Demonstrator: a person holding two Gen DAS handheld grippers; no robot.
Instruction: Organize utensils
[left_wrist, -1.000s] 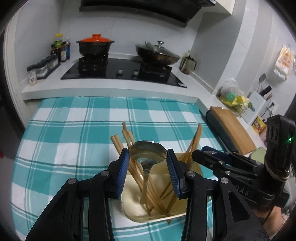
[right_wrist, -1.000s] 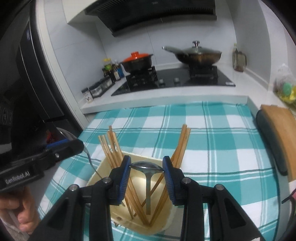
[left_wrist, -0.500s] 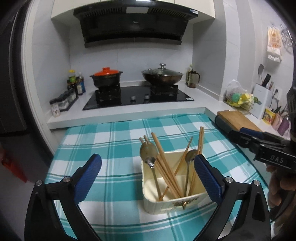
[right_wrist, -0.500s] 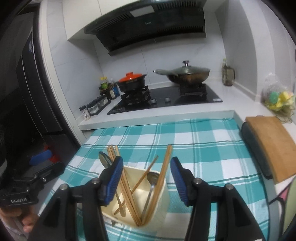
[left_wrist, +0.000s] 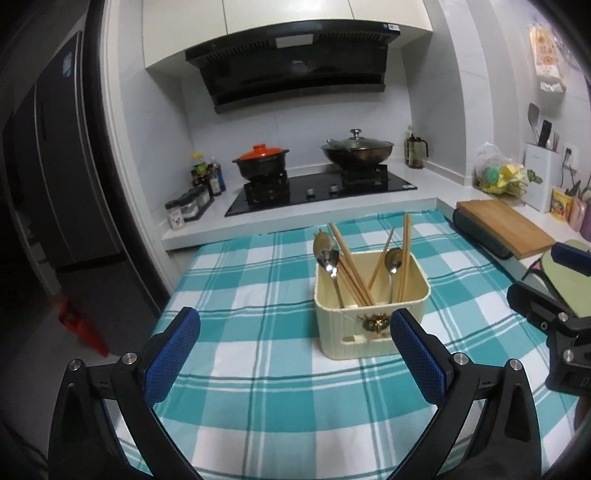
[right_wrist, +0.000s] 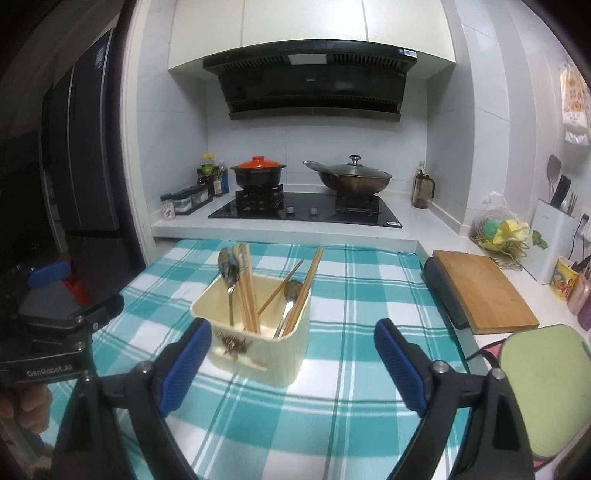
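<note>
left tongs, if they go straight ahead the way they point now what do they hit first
Probably the checkered tablecloth, left of the cream utensil box. The open left tongs aim just beside it, though depth is unclear.

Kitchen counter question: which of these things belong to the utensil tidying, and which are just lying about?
Part of the job:
- cream holder
- spoons
- chopsticks
- left gripper, open
- right gripper, open

Just lying about:
- orange-lidded pot
- wok
- spice jars
- cutting board
- checked cloth
</note>
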